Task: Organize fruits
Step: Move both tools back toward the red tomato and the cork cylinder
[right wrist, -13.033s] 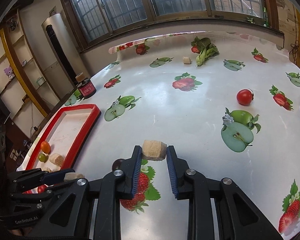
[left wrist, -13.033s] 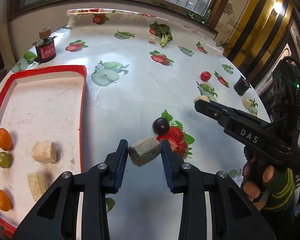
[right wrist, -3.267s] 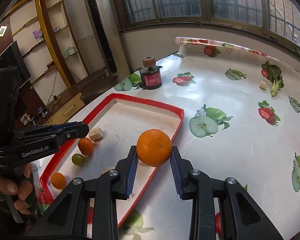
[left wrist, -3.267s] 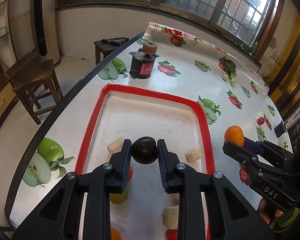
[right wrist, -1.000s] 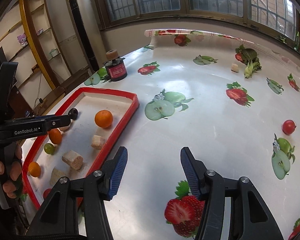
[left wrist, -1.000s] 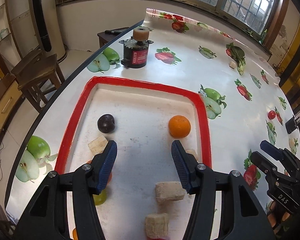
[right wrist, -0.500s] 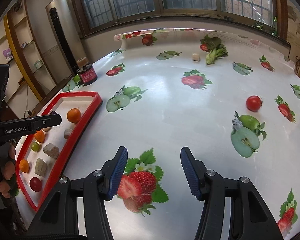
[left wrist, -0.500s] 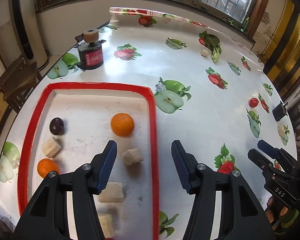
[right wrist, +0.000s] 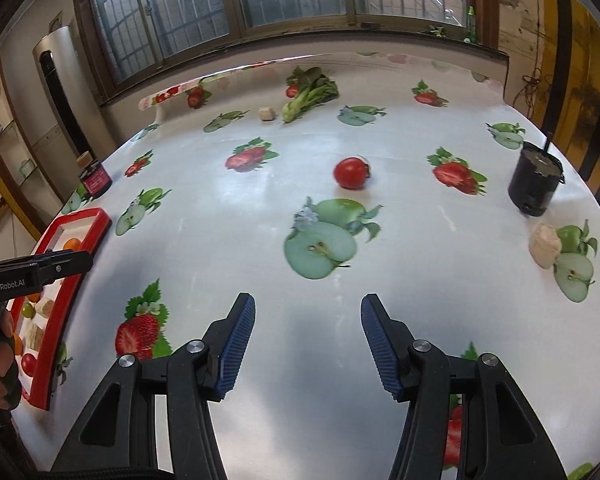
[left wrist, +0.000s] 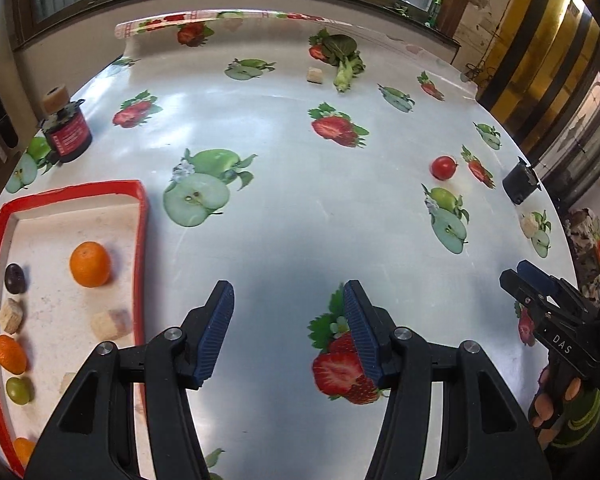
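A red-rimmed tray [left wrist: 141, 240] at the left holds an orange [left wrist: 90, 264], a dark plum [left wrist: 15, 278], small orange and green fruits and several beige chunks. It also shows in the right wrist view [right wrist: 85, 240]. A red tomato [right wrist: 351, 173] lies loose on the table, also seen in the left wrist view [left wrist: 443, 167]. A beige chunk [right wrist: 544, 246] lies at the right near a black cup [right wrist: 534, 187]. My left gripper [left wrist: 288, 330] is open and empty over the table right of the tray. My right gripper [right wrist: 307, 350] is open and empty, short of the tomato.
A fruit-print cloth covers the round table [left wrist: 300, 208]. A dark jar with a red label [left wrist: 68, 136] stands at the left edge. A leafy green vegetable [right wrist: 310, 94] and another beige chunk [right wrist: 267, 113] lie at the far side.
Both grippers have swung right, away from the tray, and stay open. The tomato and black cup are now closer in the right wrist view.
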Available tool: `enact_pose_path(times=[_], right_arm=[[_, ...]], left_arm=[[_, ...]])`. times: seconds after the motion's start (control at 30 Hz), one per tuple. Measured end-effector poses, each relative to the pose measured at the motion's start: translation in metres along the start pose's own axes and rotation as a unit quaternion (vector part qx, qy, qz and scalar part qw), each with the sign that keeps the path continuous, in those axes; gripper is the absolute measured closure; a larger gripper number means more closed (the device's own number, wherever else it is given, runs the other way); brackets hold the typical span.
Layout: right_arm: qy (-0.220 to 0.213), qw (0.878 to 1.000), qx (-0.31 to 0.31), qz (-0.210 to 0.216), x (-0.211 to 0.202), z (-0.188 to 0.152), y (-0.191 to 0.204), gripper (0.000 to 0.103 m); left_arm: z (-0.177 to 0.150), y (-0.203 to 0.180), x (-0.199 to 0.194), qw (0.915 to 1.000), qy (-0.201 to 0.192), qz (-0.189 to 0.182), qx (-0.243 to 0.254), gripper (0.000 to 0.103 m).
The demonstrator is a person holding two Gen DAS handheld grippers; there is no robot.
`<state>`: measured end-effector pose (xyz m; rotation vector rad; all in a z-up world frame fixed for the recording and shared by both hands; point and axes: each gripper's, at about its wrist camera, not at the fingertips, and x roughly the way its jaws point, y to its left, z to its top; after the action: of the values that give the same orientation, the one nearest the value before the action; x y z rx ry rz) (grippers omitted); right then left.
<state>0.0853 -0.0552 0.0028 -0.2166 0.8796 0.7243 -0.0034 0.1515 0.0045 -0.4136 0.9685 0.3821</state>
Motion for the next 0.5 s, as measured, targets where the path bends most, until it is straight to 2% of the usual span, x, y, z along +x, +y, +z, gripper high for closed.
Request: enact_pose_path(times=[0.3,0.5], right_arm=[[-0.006,0.998,0.046,-0.043,-0.01,-0.003,-0.065,0.045],[-0.013,0.996,0.066,-0.067,-0.016,-0.004,-0.103,0.045]], left_arm=[[0.019,-0.063,0.018,0.9983,0.002,-0.031,0.049,0.048],[0.035,-0.101,0.038,0.9968,-0.007,-0.034,0.072,0.048]])
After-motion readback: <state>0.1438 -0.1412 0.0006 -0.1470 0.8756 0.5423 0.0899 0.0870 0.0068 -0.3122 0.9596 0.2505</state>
